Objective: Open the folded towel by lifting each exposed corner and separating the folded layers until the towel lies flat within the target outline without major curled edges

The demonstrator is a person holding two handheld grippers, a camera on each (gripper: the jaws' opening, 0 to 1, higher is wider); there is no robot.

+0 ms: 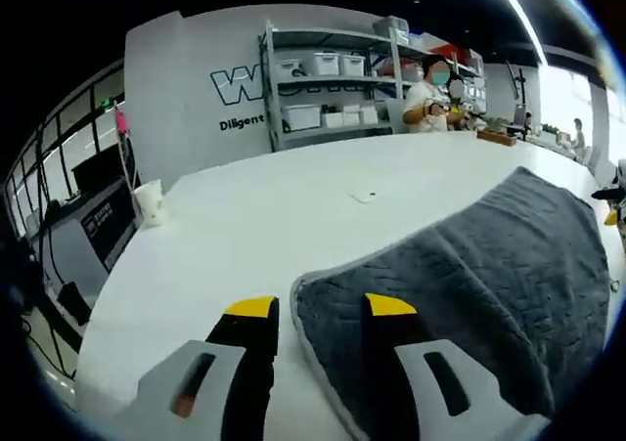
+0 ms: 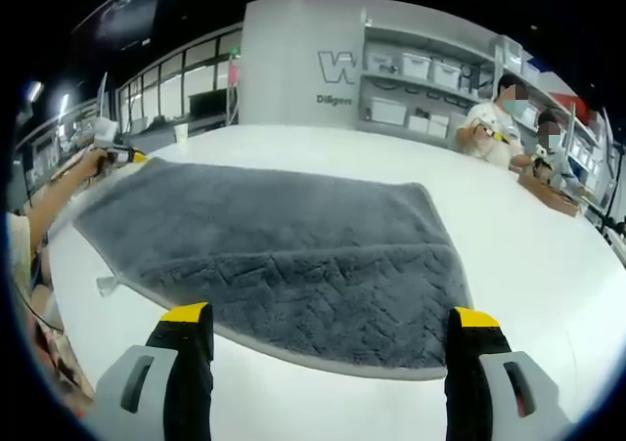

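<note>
A grey quilted towel (image 1: pixel 489 265) lies spread on the white table (image 1: pixel 254 216). In the left gripper view its near corner sits between the jaws of my left gripper (image 1: pixel 321 306), which is open; the right jaw rests over the cloth and the left jaw over bare table. In the right gripper view the towel (image 2: pixel 284 245) stretches across the table, one long edge running just ahead of my right gripper (image 2: pixel 331 316), whose jaws stand wide open with nothing held. The left gripper (image 2: pixel 119 154) shows at the towel's far left corner, with a person's arm behind it.
A paper cup (image 1: pixel 149 203) stands near the table's far left edge, and a small object (image 1: pixel 364 197) lies mid-table. Shelves with white bins (image 1: pixel 323 89) line the back wall. People (image 2: pixel 494 123) are busy at the table's far side. A small tag (image 2: pixel 108 285) sticks out of the towel's edge.
</note>
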